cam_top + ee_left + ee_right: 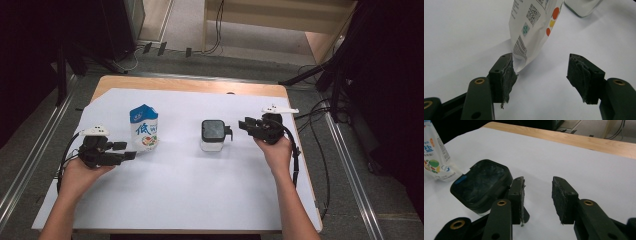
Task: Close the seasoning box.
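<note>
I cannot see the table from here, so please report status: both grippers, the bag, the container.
Left gripper open, one pad at salt bag corner. Right gripper open, beside black-lidded container, holding nothing. Nothing blocking.

**Two obstacles on an open sheet**

A pouch (144,127) and a black-lidded jar (213,135) stand upright, well apart, on the white sheet (200,200) covering the table (200,85). The strip of sheet between them lies bare, as does the whole near half in front of them. The left gripper (127,151) sits just beside the pouch, whose lower corner touches or nearly touches one pad (509,77) in the left gripper view; the gap between its jaws holds only sheet. The right gripper (243,124) points at the jar from the far side of its small handle (228,133), jaws apart with nothing between them. Behind the jar, bare sheet runs to the table's wooden edge.
</note>
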The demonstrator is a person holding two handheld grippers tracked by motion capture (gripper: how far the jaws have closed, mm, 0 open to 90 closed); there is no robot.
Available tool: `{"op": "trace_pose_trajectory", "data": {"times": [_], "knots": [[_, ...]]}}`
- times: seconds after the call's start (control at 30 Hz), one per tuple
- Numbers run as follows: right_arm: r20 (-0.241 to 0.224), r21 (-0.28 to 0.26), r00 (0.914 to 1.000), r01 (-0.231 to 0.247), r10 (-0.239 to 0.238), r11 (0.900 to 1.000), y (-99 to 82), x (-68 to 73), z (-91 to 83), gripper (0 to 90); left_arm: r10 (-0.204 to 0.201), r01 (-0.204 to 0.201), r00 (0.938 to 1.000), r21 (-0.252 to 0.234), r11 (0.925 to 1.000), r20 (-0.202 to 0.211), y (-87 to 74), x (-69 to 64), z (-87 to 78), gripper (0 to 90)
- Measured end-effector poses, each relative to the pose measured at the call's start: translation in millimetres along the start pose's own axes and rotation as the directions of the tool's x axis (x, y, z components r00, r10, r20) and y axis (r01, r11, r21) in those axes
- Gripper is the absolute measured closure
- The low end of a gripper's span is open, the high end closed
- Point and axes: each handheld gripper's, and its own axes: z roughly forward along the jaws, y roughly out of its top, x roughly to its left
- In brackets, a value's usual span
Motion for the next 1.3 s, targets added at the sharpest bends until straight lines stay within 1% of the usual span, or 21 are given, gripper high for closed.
{"op": "trace_pose_trajectory", "data": {"times": [0.03, 0.07, 0.1, 0.13, 0.17, 0.2, 0.23, 0.37, 0.47, 0.5, 0.53, 0.57, 0.63, 0.73, 0.8, 0.9, 1.13, 1.23, 1.3], "knots": [[0.005, -0.005, 1.0, -0.007, 0.007, 1.0, -1.9, -2.8, -1.0, 63.2, -0.003, 0.003, 1.0, 0.001, 1.0, 0.007, -0.1, 0.6, 0.9, 38.5], [0.007, -0.006, 0.9998, -0.02, 0.021, 0.9998, -3.7, -5.0, -2.4, 63.1, -0.004, 0.004, 1.0, 0.001, 1.0, 0.004, -0.1, 0.9, 1.8, 38.5], [0.012, -0.008, 0.9996, -0.025, 0.025, 0.9997, -5.3, -7.3, -3.9, 62.9, -0.003, 0.003, 1.0, 0.006, 1.0, 0.004, 0.0, 1.7, 2.2, 38.5], [0.019, -0.01, 0.9994, -0.027, 0.027, 0.9996, -6.8, -9.3, -5.5, 62.5, -0.004, 0.004, 1.0, 0.005, 1.0, -0.004, 0.0, 1.9, 2.9, 38.5], [0.025, -0.006, 0.9991, -0.035, 0.035, 0.9994, -7.8, -10.8, -7.1, 62.1, -0.002, 0.002, 1.0, 0.006, 1.0, 0.0, 0.1, 3.0, 3.3, 38.5], [0.032, -0.011, 0.9989, -0.034, 0.034, 0.9994, -9.3, -12.2, -8.7, 61.5, -0.007, 0.007, 1.0, 0.002, 1.0, -0.002, 0.0, 3.3, 4.0, 38.5], [0.039, -0.015, 0.9986, -0.034, 0.035, 0.9993, -11.1, -13.0, -11.0, 61.2, -0.009, 0.009, 0.9999, 0.007, 0.9999, -0.01, 0.3, 3.1, 4.2, 38.4], [0.069, -0.019, 0.997, -0.033, 0.034, 0.9993, -19.5, -17.4, -19.0, 58.9, 0.002, -0.002, 1.0, 0.007, 1.0, -0.008, 2.0, 1.6, 5.9, 38.4], [0.091, -0.025, 0.995, -0.039, 0.041, 0.9989, -26.8, -20.2, -24.1, 57.3, 0.002, -0.002, 1.0, 0.011, 0.9999, -0.002, 2.8, 2.0, 7.8, 38.3], [0.095, -0.026, 0.9944, -0.044, 0.047, 0.9987, -29.2, -20.8, -25.5, 57.0, 0.002, -0.002, 1.0, 0.007, 1.0, -0.007, 2.7, 2.0, 8.8, 38.3], [0.101, -0.025, 0.9937, -0.047, 0.049, 0.9986, -31.6, -21.5, -26.5, 56.2, 0.003, -0.003, 1.0, 0.011, 0.9999, -0.001, 2.9, 2.8, 9.2, 38.3], [0.105, -0.02, 0.993, -0.053, 0.055, 0.9984, -33.8, -21.5, -27.4, 56.0, 0.003, -0.003, 1.0, 0.012, 0.9999, 0.001, 2.9, 3.2, 9.6, 38.3], [0.112, -0.024, 0.9926, -0.045, 0.048, 0.9987, -39.2, -21.3, -29.1, 55.4, 0.003, -0.003, 1.0, 0.011, 0.9999, -0.004, 3.0, 3.5, 10.3, 38.3], [0.12, -0.006, 0.9914, -0.051, 0.052, 0.9987, -44.9, -21.0, -30.6, 54.4, -0.001, 0.001, 1.0, 0.011, 0.9999, 0.001, 3.0, 4.3, 10.9, 38.3], [0.121, -0.007, 0.9918, -0.042, 0.042, 0.9991, -48.3, -19.6, -31.8, 54.2, 0.0, 0.0, 1.0, 0.01, 1.0, 0.003, 2.9, 4.7, 11.2, 38.3], [0.116, -0.001, 0.9925, -0.037, 0.037, 0.9993, -51.7, -15.8, -33.6, 53.5, -0.001, 0.001, 1.0, 0.011, 0.9999, 0.001, 2.9, 4.6, 11.4, 38.3], [0.109, 0.019, 0.9941, -0.006, 0.004, 0.9998, -58.9, -6.7, -35.5, 52.1, -0.002, 0.002, 1.0, 0.004, 1.0, -0.003, 2.7, 5.0, 11.3, 38.2], [0.101, 0.026, 0.9948, 0.004, -0.007, 0.9997, -61.0, -3.9, -34.6, 52.1, -0.001, 0.001, 1.0, 0.011, 0.9999, 0.0, 2.7, 4.6, 12.0, 38.3], [0.101, 0.029, 0.9949, 0.002, -0.005, 0.9996, -61.4, -3.1, -33.5, 51.9, 0.004, -0.004, 1.0, 0.012, 0.9999, 0.0, 2.8, 4.6, 12.5, 38.2]]}}
